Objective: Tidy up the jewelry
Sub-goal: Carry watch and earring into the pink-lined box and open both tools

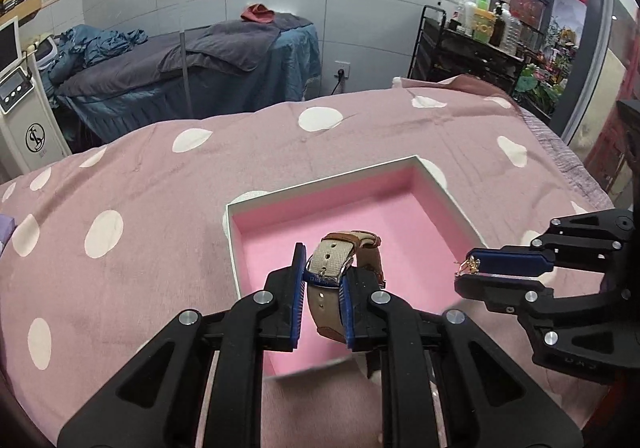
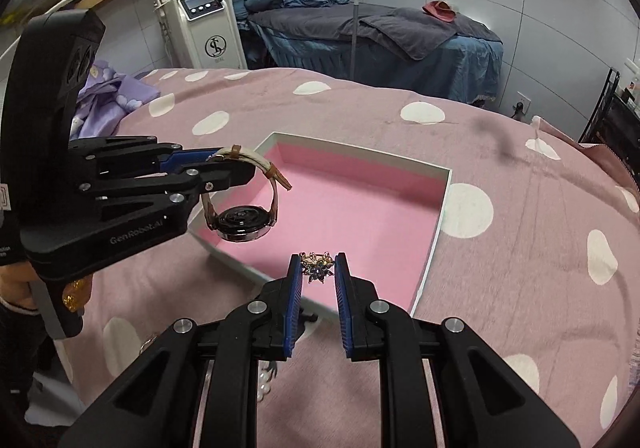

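Observation:
An open white box (image 1: 324, 179) (image 2: 434, 244) with a pink foam lining lies on the pink polka-dot bedspread. My left gripper (image 1: 323, 276) (image 2: 230, 158) is shut on the beige and brown strap of a wristwatch (image 1: 340, 248) (image 2: 242, 224); the dark watch face hangs below the fingers over the box's near left corner. My right gripper (image 2: 318, 266) (image 1: 466, 268) is shut on a small gold brooch with dark blue stones (image 2: 318, 268) (image 1: 469, 264), held above the box's near edge.
A purple patterned cloth (image 2: 116, 96) lies at the bed's left end. White beads (image 2: 264, 384) show under my right gripper. Behind the bed stand a white machine (image 2: 204, 28), a blue-grey massage bed (image 1: 224, 48) and a black shelf of bottles (image 1: 480, 44).

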`<act>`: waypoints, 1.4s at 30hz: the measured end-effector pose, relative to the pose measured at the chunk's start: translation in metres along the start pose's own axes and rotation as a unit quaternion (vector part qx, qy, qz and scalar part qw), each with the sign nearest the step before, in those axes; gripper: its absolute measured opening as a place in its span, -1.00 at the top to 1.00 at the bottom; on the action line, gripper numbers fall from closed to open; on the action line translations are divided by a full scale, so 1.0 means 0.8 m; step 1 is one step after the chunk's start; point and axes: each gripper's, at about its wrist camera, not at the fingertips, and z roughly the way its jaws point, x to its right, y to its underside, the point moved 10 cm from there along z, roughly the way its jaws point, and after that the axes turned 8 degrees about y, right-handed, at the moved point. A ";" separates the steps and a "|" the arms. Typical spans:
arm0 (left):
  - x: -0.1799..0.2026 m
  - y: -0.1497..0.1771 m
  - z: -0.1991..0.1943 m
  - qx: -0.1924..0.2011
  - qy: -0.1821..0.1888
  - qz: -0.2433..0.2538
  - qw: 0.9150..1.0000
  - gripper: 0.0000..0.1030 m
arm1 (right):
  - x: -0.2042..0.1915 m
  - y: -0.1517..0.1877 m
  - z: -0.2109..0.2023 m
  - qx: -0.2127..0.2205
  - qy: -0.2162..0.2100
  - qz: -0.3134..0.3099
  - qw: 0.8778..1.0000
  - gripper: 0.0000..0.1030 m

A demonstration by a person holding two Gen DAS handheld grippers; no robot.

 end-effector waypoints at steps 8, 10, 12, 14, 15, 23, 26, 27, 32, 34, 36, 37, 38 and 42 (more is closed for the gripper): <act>-0.020 -0.013 0.055 -0.015 -0.010 -0.028 0.999 0.69 | 0.002 -0.008 0.071 -0.052 0.033 -0.018 0.998 0.69; -0.024 -0.014 0.062 -0.018 -0.013 -0.035 0.999 0.69 | 0.001 -0.007 0.081 -0.062 0.037 -0.021 0.997 0.69; -0.026 -0.012 0.067 -0.022 -0.013 -0.038 0.999 0.70 | -0.002 -0.004 0.089 -0.068 0.041 -0.032 0.996 0.69; -0.026 -0.009 0.072 -0.028 -0.015 -0.036 0.999 0.69 | -0.006 -0.001 0.093 -0.072 0.046 -0.046 0.995 0.69; -0.025 -0.007 0.074 -0.030 -0.015 -0.035 0.999 0.69 | -0.007 0.001 0.096 -0.075 0.047 -0.049 0.995 0.69; -0.027 -0.001 0.079 -0.042 -0.024 -0.036 0.998 0.69 | -0.006 0.002 0.102 -0.080 0.051 -0.047 0.994 0.68; -0.028 0.002 0.079 -0.056 -0.027 -0.031 0.998 0.48 | -0.003 0.001 0.098 -0.075 0.056 -0.046 0.995 0.59; -0.029 0.002 0.078 -0.057 -0.031 -0.029 0.997 0.40 | -0.003 0.001 0.096 -0.073 0.057 -0.048 0.995 0.49; -0.034 0.001 0.063 -0.049 -0.048 -0.022 0.997 -0.03 | -0.008 -0.003 0.079 -0.055 0.070 -0.074 0.993 0.18; -0.033 -0.003 0.052 -0.039 -0.054 -0.012 0.998 -0.20 | -0.007 -0.004 0.069 -0.045 0.078 -0.084 0.992 0.08; -0.030 -0.008 0.038 -0.021 -0.061 0.001 0.998 -0.43 | -0.005 -0.005 0.060 -0.039 0.085 -0.087 0.992 -0.09; -0.028 -0.009 0.032 -0.015 -0.065 0.007 0.998 -0.52 | -0.004 -0.005 0.055 -0.037 0.085 -0.088 0.992 -0.13; -0.027 -0.010 0.026 -0.013 -0.069 0.014 0.997 -0.57 | -0.002 -0.005 0.050 -0.035 0.087 -0.087 0.992 -0.22; -0.023 -0.005 0.007 -0.013 -0.091 0.036 0.995 -0.61 | 0.011 -0.003 0.029 -0.029 0.095 -0.073 0.992 -0.43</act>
